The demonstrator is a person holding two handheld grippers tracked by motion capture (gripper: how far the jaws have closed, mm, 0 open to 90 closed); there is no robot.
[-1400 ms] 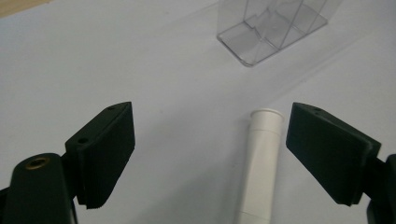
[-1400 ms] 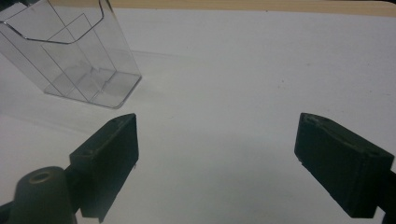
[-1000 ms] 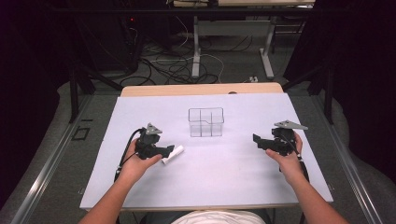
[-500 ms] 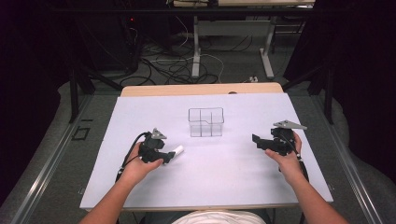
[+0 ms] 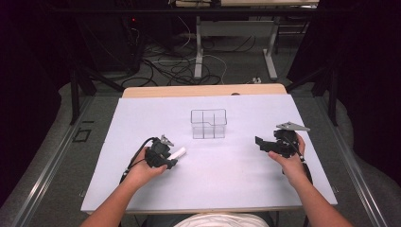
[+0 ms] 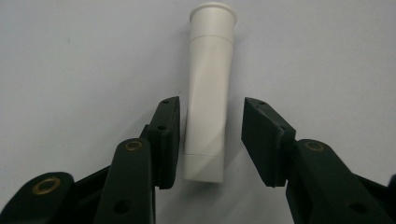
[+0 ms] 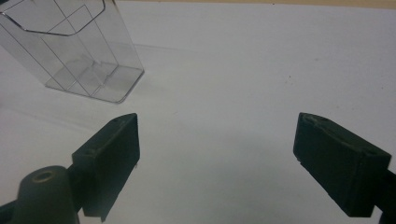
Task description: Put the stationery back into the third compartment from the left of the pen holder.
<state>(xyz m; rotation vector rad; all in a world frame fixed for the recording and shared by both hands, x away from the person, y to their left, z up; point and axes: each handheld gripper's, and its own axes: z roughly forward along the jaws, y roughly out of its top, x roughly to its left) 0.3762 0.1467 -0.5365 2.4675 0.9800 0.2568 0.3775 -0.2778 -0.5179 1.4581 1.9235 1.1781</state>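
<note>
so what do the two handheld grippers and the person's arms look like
Both are black. The left gripper has flat rectangular jaw pads, brass-coloured pivot rivets and a black cable looping from it. The right gripper has the same flat black pads and carries a grey three-cornered plate on top. The forearms are bare, with no sleeves showing; a white top shows at the bottom edge.

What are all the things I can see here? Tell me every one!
White tube: one, white, lying on the table between the left gripper's open jaws, flared end pointing away from the gripper.
Clear box: one, see-through plastic with dividers, standing at the middle of the table, nothing in it.
Table cover: one, pale white sheet, over most of the table.
Wooden table edge: one, tan, showing at the far side.
Cables: several, dark and white, on the floor beyond the table.
Left gripper: one, black, jaws open around the tube.
Right gripper: one, black, jaws wide open over bare table, right of the box.
</note>
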